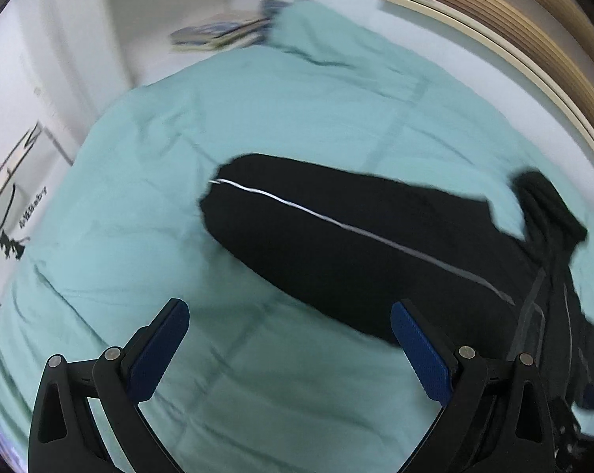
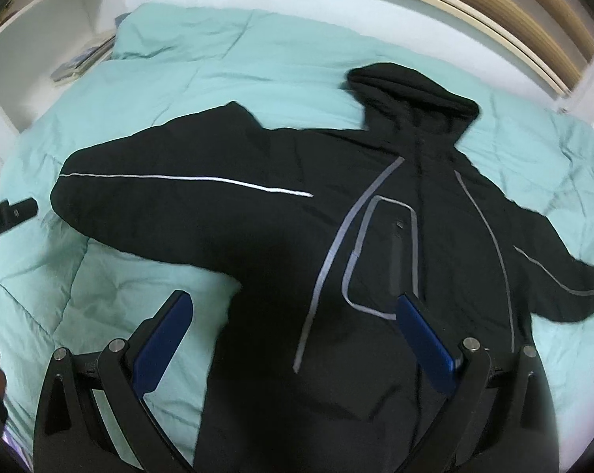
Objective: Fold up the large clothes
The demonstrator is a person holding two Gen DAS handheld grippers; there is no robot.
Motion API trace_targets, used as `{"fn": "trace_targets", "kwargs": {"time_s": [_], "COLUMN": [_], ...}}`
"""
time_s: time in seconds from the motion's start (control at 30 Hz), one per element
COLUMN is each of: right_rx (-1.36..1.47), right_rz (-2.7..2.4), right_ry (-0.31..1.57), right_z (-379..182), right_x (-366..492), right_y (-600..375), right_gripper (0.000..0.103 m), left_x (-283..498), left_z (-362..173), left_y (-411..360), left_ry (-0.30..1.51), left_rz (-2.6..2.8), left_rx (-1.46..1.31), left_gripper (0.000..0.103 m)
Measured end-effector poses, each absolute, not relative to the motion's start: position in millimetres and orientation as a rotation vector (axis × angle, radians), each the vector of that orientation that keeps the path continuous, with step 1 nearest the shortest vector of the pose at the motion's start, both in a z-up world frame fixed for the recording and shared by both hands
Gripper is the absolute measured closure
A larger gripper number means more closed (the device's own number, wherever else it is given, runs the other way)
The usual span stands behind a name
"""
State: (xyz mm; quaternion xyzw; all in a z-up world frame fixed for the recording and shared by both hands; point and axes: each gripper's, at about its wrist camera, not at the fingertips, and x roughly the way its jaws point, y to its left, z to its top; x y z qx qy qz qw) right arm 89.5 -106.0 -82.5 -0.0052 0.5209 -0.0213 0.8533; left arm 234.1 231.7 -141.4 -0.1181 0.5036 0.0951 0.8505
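Right wrist view looks down on a big black jacket [image 2: 257, 213] lying flat on a green blanket [image 2: 186, 79]. All places here are told from the jacket. Its hood [image 2: 411, 94] is at the far end, and one sleeve [image 2: 159, 185] sticks out to the left with a shiny white line on it. Another sleeve [image 2: 557, 276] goes off to the right. Grey lines run down the front of the jacket. The right gripper [image 2: 293, 319] hangs over the near part of the jacket, with its blue fingers [image 2: 427, 339] spread wide and nothing between them. Far to the left of the jacket sit some books [image 2: 80, 63] on a white shelf.

Left wrist view shows the left gripper [image 1: 289, 331] near the left sleeve, over the blanket. It is wide too, and holds nothing.
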Motion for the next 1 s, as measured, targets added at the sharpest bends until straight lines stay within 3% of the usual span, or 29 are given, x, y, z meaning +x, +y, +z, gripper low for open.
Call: {"fn": "trace_targets", "kwargs": {"time_s": [0.33, 0.73, 0.77, 0.8, 0.9, 0.97, 1.0], "right_rx": [-0.088, -0.105, -0.105, -0.105, -0.099, -0.069, -0.054], "right_rz": [0.036, 0.019, 0.015, 0.012, 0.010, 0.020, 0.021], "right_ry": [1.096, 1.181, 1.184, 1.185, 1.173, 1.151, 1.141], "right_z": [-114.3, -151.2, -152.8, -153.7, -154.9, -154.1, -152.8], "right_x": [143.6, 157.3, 158.3, 158.9, 163.8, 171.1, 175.9], "right_y": [-63.2, -66.5, -68.0, -68.7, -69.7, -70.3, -69.6], "right_gripper": [0.001, 0.001, 0.001, 0.001, 0.001, 0.002, 0.008], "left_x": [284.8, 341.9, 345.4, 347.5, 346.5, 338.2, 331.8], "left_z": [-214.0, -283.1, -284.4, -284.4, -268.8, -245.6, -233.8], "left_y": [356.0, 356.0, 353.7, 351.7, 346.2, 341.7, 339.5], "left_ry": [0.995, 1.071, 1.066, 1.067, 1.016, 0.958, 0.927], "left_rz": [0.225, 0.210, 0.196, 0.175, 0.165, 0.145, 0.134], "left_rx": [-0.542, -0.493, -0.487, -0.494, -0.475, -0.468, -0.477], "left_gripper": [0.001, 0.004, 0.015, 0.042, 0.079, 0.087, 0.088]}}
